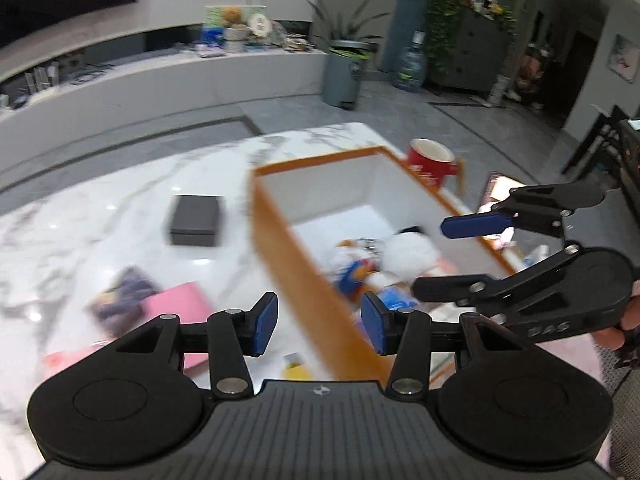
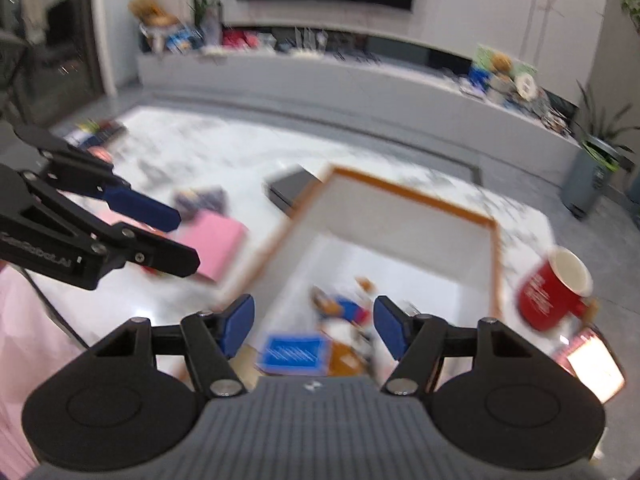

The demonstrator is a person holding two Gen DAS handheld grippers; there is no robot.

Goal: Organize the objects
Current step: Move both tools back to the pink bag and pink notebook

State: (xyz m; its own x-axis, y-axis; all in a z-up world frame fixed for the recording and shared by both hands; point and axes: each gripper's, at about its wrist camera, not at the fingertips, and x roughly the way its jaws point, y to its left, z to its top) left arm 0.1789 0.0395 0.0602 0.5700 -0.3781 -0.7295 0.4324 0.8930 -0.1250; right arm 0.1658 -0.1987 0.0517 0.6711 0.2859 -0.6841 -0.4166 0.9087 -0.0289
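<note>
A white box with an orange rim (image 1: 276, 216) (image 2: 416, 196) stands on the marble table (image 1: 80, 216). Inside lie a white plush (image 1: 408, 252), a colourful toy figure (image 2: 344, 308) and a blue packet (image 2: 294, 352). My left gripper (image 1: 320, 326) hangs open over the box's near left wall, nothing between its blue pads. My right gripper (image 2: 315, 328) is open above the box's inside and holds nothing. Each gripper shows in the other's view: the right gripper (image 1: 448, 258) over the box's right side, the left gripper (image 2: 180, 236) over the pink pad.
A red mug (image 1: 430, 164) (image 2: 552, 292) stands just past the box's right wall, and a lit screen (image 2: 592, 364) lies beside it. Left of the box lie a black case (image 1: 196, 220) (image 2: 290, 188), a pink pad (image 1: 176, 304) (image 2: 216, 244) and a dark printed packet (image 1: 120, 300).
</note>
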